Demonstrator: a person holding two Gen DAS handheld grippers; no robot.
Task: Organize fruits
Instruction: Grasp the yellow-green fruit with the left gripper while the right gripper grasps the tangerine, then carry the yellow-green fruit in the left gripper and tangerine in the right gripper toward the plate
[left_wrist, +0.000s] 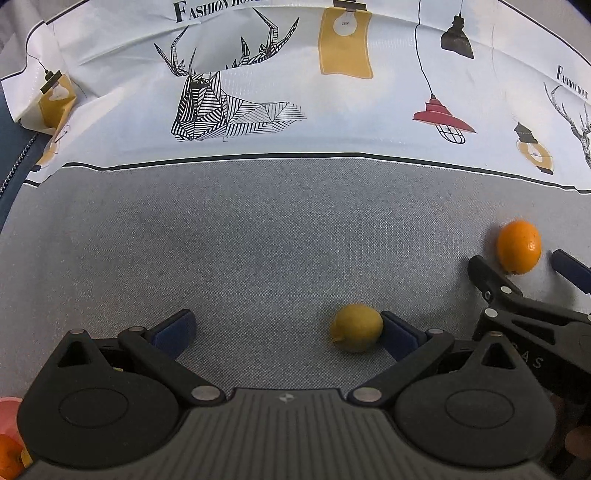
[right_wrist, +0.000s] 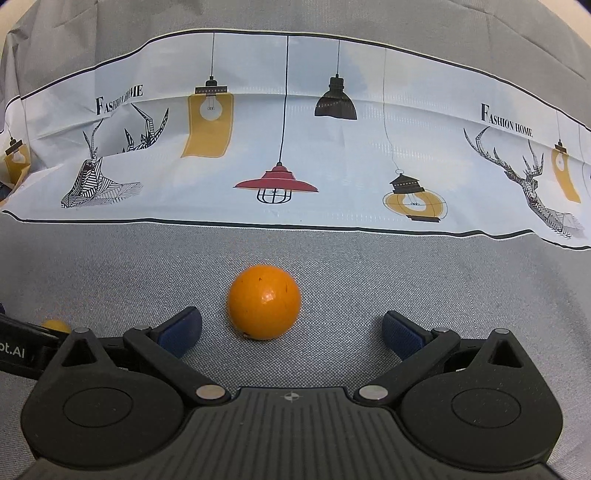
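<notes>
Both tools low over the grey cloth (right_wrist: 369, 273), each facing one fruit. Right gripper (right_wrist: 291, 332) with jaws spread wide, pinching nothing; the orange (right_wrist: 263, 302) just ahead on the cloth, nearer the left blue pad (right_wrist: 181, 330) than the right one, not touching either. Left gripper (left_wrist: 286, 334) also spread and empty; the lemon (left_wrist: 356, 326) lying far to the right side of the gap, touching or almost touching the right blue pad (left_wrist: 397, 338). Hard to tell which from this view.

Judged as the approach before the grasp. To do it well: first shift the right tool a little to its left, so the orange sits in the middle of the gap, then push forward until the pads reach the widest part, then close slowly. Same for the left tool, moved to its right around the lemon. Off-centre closing on round fruit probably sends it rolling away. Also good to keep the two tools apart, since already very near each other.

At the lower left corner of the left wrist view, a pink container (left_wrist: 9, 413) with fruit inside, likely the destination.

Readable writing: "FASHION HOME" on the printed cloth band (right_wrist: 332, 155), twice; "pt.AI" on the neighbour tool at the left edge of the right wrist view
</notes>
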